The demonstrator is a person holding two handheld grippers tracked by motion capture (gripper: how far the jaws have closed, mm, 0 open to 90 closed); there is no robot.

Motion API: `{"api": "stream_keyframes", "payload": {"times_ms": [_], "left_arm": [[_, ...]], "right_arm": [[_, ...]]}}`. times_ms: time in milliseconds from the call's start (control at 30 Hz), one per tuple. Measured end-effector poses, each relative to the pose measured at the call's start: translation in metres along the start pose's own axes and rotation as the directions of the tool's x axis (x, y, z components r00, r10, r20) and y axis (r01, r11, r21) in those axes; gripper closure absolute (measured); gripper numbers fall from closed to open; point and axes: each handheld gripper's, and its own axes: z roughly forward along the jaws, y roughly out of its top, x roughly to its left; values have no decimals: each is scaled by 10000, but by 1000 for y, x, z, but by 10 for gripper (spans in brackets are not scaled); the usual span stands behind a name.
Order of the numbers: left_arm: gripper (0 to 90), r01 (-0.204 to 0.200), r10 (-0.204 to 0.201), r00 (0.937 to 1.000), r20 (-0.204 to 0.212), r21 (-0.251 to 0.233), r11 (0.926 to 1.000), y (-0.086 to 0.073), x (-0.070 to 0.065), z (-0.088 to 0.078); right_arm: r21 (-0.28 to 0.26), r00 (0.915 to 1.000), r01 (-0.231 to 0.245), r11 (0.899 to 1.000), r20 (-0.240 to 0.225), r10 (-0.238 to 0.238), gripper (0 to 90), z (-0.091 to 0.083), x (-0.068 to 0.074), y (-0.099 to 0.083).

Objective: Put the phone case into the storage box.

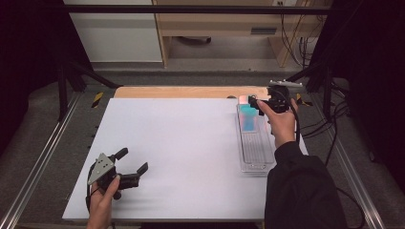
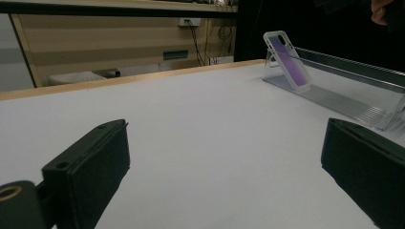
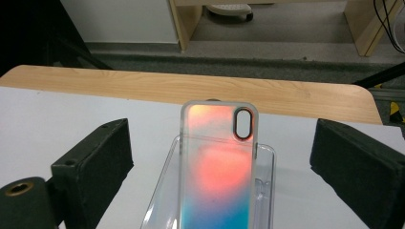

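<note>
My right gripper (image 1: 254, 102) is at the far right of the table, and its jaws stand wide open on both sides of the phone case (image 3: 217, 167) without touching it. The case leans tilted at the far end of the clear tray (image 1: 255, 148), with its camera hole at the top. From this I judge that the placing of the case is done, because it rests on the tray by itself and my pads do not press it. What remains, I think, is only to pull my right hand (image 1: 282, 121) back without knocking the case. My left gripper (image 1: 129, 167) rests at the near left of the white table (image 1: 181, 143), open and empty, well apart from the tray.
</note>
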Motion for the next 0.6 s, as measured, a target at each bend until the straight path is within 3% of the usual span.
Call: {"api": "stream_keyframes", "payload": {"times_ms": [600], "left_arm": [[21, 44, -44, 9999, -91, 11, 10000, 0, 0, -1]], "right_arm": [[-1026, 9952, -476, 9936, -905, 383, 50, -28, 5, 1]]}}
